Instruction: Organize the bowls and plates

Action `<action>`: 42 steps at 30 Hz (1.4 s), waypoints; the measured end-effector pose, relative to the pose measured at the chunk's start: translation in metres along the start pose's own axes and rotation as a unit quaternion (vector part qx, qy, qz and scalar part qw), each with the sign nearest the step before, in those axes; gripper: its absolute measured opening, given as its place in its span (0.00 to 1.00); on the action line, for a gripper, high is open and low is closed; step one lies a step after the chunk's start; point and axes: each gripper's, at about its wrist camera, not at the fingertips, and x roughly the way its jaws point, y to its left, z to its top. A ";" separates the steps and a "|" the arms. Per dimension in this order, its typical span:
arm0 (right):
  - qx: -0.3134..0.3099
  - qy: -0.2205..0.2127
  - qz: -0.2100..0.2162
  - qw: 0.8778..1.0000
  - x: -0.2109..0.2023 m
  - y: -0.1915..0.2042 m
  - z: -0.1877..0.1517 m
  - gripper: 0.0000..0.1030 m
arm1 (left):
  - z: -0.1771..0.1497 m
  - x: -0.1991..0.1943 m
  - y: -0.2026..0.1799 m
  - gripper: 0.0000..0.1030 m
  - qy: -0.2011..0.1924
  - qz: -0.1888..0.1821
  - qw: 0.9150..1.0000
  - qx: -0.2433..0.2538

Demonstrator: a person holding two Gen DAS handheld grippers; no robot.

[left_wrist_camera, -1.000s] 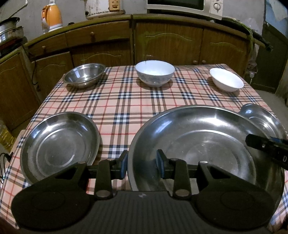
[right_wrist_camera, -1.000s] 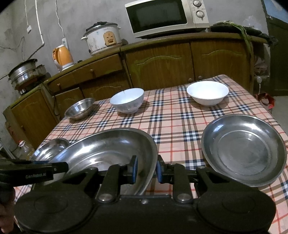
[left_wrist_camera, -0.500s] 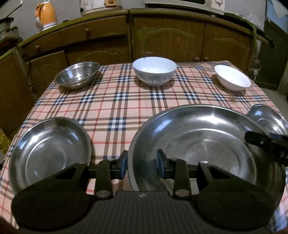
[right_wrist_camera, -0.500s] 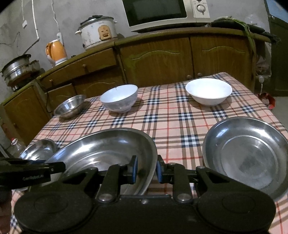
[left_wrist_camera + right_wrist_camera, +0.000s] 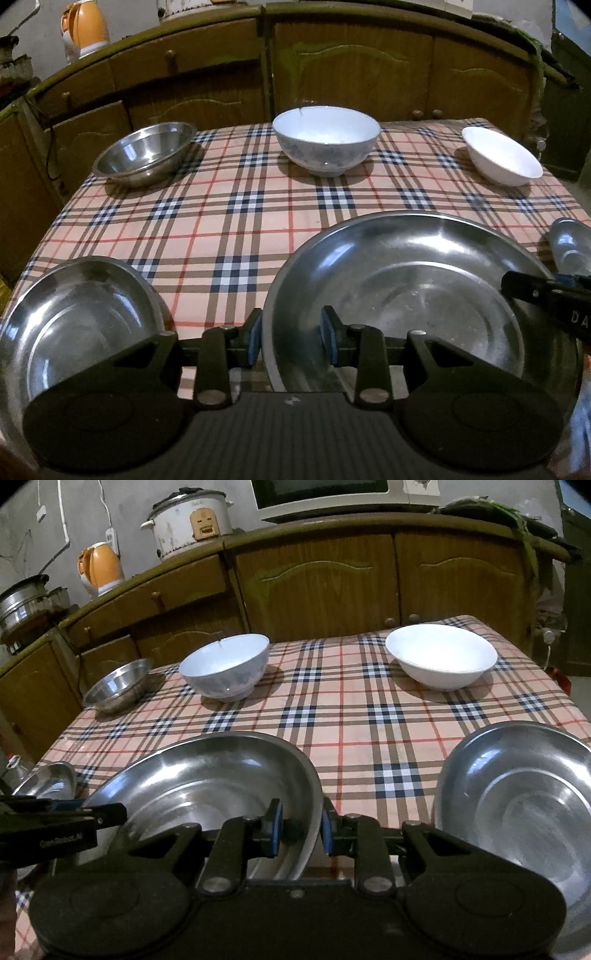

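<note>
A large steel plate (image 5: pixel 406 291) hangs over the near part of the checked table, held from both sides. My left gripper (image 5: pixel 291 339) is shut on its left rim, and my right gripper (image 5: pixel 301 829) is shut on its right rim (image 5: pixel 310 812). Each gripper shows at the edge of the other's view: the right one (image 5: pixel 546 302), the left one (image 5: pixel 74 823). A smaller steel plate (image 5: pixel 81 325) lies to the left, another steel plate (image 5: pixel 517 812) to the right. At the far side stand a steel bowl (image 5: pixel 147 153), a blue-white bowl (image 5: pixel 327 138) and a white bowl (image 5: pixel 441 657).
The checked tablecloth (image 5: pixel 229 221) shows bare between the plates and the bowls. Wooden cabinets (image 5: pixel 325 579) run behind the table, with a rice cooker (image 5: pixel 188 520), an orange kettle (image 5: pixel 99 568) and a microwave (image 5: pixel 347 494) on top.
Both grippers have carried the large plate forward and a little lower over the table. The side plates have slid outward in the views. Both grips are unchanged.
</note>
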 end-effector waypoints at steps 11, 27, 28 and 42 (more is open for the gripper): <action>0.002 0.013 -0.006 1.000 0.028 -0.002 0.002 0.27 | 0.001 0.022 0.002 0.33 -0.001 0.002 1.000 0.008; 0.002 -0.002 -0.041 0.999 0.013 0.001 -0.002 0.55 | 0.002 0.009 0.006 0.60 -0.005 0.000 1.000 -0.003; 0.003 -0.008 -0.041 0.999 0.008 0.002 -0.001 0.58 | 0.003 0.006 0.005 0.64 -0.004 -0.002 1.000 -0.004; -0.006 -0.018 -0.019 1.000 -0.046 0.039 -0.006 0.77 | -0.011 -0.045 0.018 0.90 -0.008 -0.011 0.999 -0.034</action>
